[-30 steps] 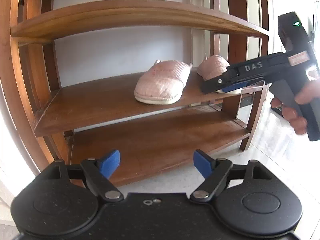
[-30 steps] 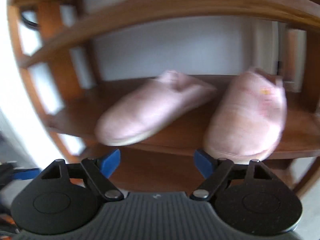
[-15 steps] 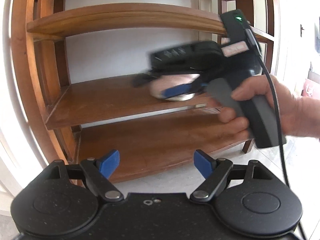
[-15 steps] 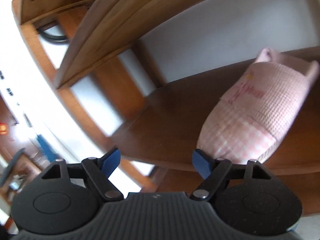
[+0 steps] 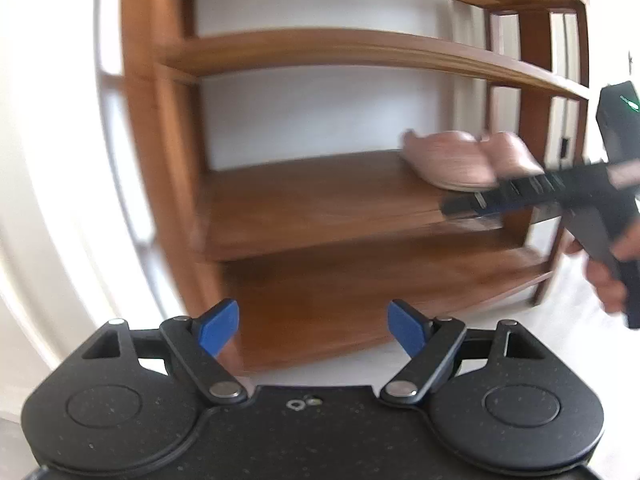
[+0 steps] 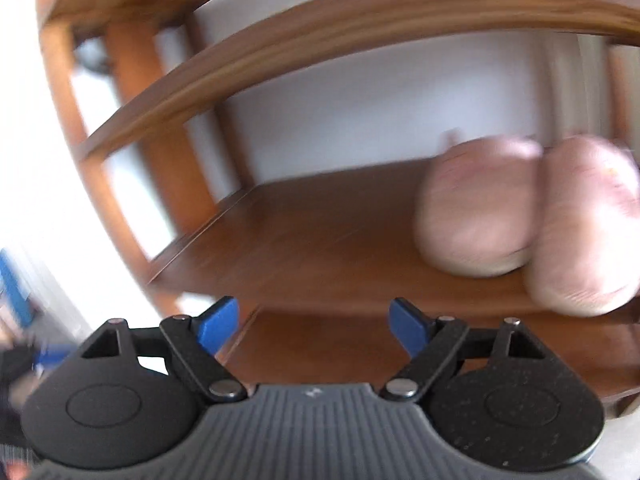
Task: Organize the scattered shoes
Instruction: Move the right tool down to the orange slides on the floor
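Two pink slippers lie side by side, touching, at the right end of the middle shelf point(image 5: 320, 196) of a wooden shoe rack. In the left wrist view they are the left slipper point(image 5: 444, 160) and the right slipper point(image 5: 508, 152); in the right wrist view, the left slipper point(image 6: 476, 208) and the right slipper point(image 6: 592, 224). My left gripper point(image 5: 313, 330) is open and empty, in front of the bottom shelf. My right gripper point(image 6: 314, 326) is open and empty, back from the shelf edge; its body point(image 5: 560, 192) crosses the right of the left wrist view. Both views are motion-blurred.
The rack has an upper shelf point(image 5: 360, 50) above and a bottom shelf point(image 5: 360, 280) below the slippers. The rack's left post point(image 5: 160, 140) stands against a white wall. Pale floor point(image 5: 580, 320) lies at the right.
The left slipper has been pushed right and now touches the other one. My right gripper has pulled back to the right, away from the shelf. Both cameras have swung.
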{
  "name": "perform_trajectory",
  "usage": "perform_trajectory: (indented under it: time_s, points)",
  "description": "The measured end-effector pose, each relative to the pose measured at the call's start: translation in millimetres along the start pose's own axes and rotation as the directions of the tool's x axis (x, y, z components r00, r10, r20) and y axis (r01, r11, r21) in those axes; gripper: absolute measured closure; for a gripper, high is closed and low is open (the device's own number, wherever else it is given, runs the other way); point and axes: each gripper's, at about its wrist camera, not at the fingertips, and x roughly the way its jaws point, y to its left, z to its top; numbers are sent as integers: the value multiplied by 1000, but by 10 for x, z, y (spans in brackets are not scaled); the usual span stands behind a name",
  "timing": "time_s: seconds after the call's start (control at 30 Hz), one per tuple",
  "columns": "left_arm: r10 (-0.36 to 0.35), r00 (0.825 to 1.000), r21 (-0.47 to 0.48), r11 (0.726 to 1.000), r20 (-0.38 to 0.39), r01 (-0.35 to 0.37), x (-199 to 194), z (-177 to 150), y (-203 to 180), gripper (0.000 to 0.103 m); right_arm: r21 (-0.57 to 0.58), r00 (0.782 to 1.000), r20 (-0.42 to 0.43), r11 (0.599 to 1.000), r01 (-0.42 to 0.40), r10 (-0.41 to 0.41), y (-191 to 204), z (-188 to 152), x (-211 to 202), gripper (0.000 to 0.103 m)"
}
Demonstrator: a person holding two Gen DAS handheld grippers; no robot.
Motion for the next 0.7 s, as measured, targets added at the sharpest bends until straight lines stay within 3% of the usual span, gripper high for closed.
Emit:
perform_trajectory:
  time_s: [0.3,0.43,0.47,0.53,0.57,0.6,0.63,0.7]
  points:
    - [169,984,106,981,-61,-162,-396,-342,612,21,-145,974,-191,978,-147,118,941,-539,600,18]
    - [228,968,77,972,-102,-221,-615,-473,924,21,-194,955,-252,959,-206,155,1347,-732,761,18]
    - [247,962,60,969,-117,-241,-690,-522,1021,21,-200,941,-285,949,-245,182,1498,-812,822,18]
    - [274,950,38,962,-148,-271,-812,-640,1143,22,-214,891,-376,911,-351,255,1829,-1003,959,18]
    - [301,936,29,953,-182,-301,-937,-771,1229,24,-219,868,-412,894,-391,278,1929,-1077,1004,18]
    - [322,925,23,946,-202,-324,-1037,-869,1261,26,-220,830,-462,866,-448,312,2047,-1178,1061,18]
    - [343,913,17,937,-222,-348,-1138,-966,1292,30,-220,813,-481,853,-474,328,2112,-1227,1079,18]
    - [383,886,7,919,-261,-395,-1341,-1158,1353,35,-213,709,-578,763,-610,405,2491,-1522,1137,18]
